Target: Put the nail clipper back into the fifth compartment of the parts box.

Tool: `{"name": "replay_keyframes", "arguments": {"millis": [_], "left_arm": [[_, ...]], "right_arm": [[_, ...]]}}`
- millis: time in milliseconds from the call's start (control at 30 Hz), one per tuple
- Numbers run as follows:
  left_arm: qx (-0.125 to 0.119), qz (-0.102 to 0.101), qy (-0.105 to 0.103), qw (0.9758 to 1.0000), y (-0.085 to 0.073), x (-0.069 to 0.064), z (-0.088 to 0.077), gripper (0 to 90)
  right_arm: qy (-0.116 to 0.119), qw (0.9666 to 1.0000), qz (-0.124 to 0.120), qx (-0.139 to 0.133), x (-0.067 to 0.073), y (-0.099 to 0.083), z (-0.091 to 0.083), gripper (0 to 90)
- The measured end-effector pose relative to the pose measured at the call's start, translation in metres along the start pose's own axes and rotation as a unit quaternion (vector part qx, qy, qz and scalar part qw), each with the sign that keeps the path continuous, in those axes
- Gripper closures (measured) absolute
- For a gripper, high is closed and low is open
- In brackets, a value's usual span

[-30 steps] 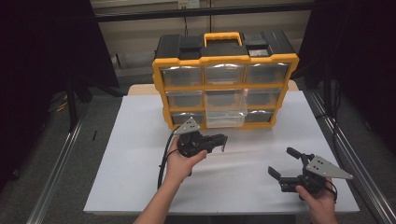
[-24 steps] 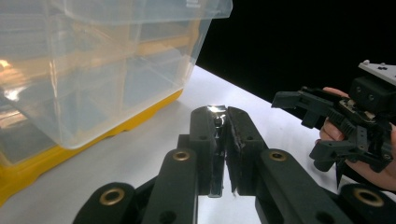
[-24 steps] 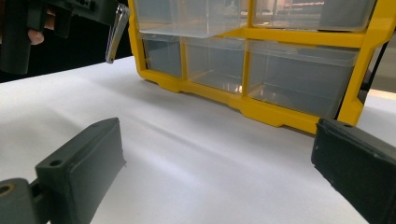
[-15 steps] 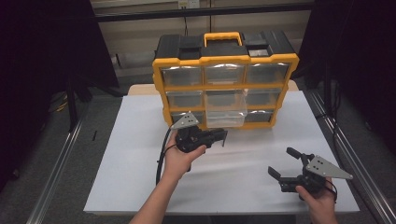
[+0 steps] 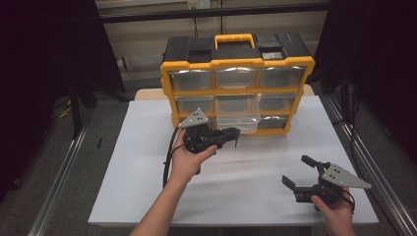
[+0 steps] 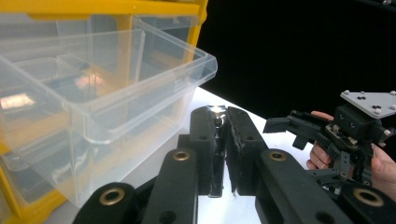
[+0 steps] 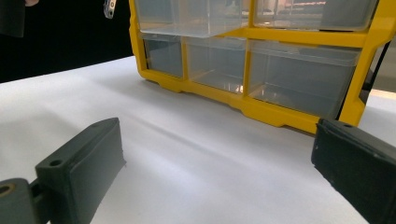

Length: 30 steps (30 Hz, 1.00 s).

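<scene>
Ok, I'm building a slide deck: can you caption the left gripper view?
Left gripper shut on a small shiny metal piece beside the pulled-out clear plastic drawer of the yellow organizer.

Black two-jaw left gripper (image 5: 231,138) with grey 3-cornered plate (image 5: 195,118) and black cable (image 5: 169,152) trailing toward 7 o'clock. Matching right gripper (image 5: 299,171), screw-dotted grey plate (image 5: 345,176) at 3 o'clock. Brass-ringed pivots (image 6: 183,155). Bare forearms, no sleeves.

Table with white cover, one item standing on it.
White-covered table (image 5: 147,167): yellow-and-black drawer cabinet (image 5: 236,81) stands at the far edge, centred, its clear drawers facing the near edge; the middle drawer (image 5: 239,118) is pulled out over the sheet.
</scene>
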<state>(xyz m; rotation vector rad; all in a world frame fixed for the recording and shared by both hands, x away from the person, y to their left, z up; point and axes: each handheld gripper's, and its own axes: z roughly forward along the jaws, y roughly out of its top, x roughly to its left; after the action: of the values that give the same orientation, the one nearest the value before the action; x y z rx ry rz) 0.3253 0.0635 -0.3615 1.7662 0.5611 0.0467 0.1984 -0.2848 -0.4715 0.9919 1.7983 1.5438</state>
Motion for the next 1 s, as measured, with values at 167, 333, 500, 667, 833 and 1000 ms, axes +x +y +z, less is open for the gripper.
{"name": "replay_keyframes", "arguments": {"millis": [167,333,500,667,833,1000], "left_arm": [[-0.001,-0.001,-0.002,1.0,0.007,0.0,-0.001,81.9],[-0.002,0.001,-0.003,1.0,0.015,-0.001,-0.002,81.9],[-0.004,0.0,-0.002,1.0,0.02,0.0,-0.002,81.9],[-0.005,0.0,-0.001,1.0,0.026,0.0,-0.003,81.9],[-0.008,0.003,-0.001,1.0,0.033,0.0,-0.004,81.9],[-0.008,0.002,0.0,1.0,0.038,-0.001,-0.004,81.9]], "right_arm": [[0.0,1.0,-0.001,0.0,0.0,0.0,0.0,1.8],[0.001,1.0,-0.001,0.001,0.0,0.0,0.0,1.8],[0.001,1.0,-0.001,0.001,0.0,0.0,0.0,1.8],[0.001,1.0,-0.001,0.0,0.0,0.0,0.0,1.8],[0.002,1.0,0.0,0.001,0.0,0.0,0.0,1.8],[0.002,1.0,0.0,0.001,0.0,0.0,0.0,1.8]]}}
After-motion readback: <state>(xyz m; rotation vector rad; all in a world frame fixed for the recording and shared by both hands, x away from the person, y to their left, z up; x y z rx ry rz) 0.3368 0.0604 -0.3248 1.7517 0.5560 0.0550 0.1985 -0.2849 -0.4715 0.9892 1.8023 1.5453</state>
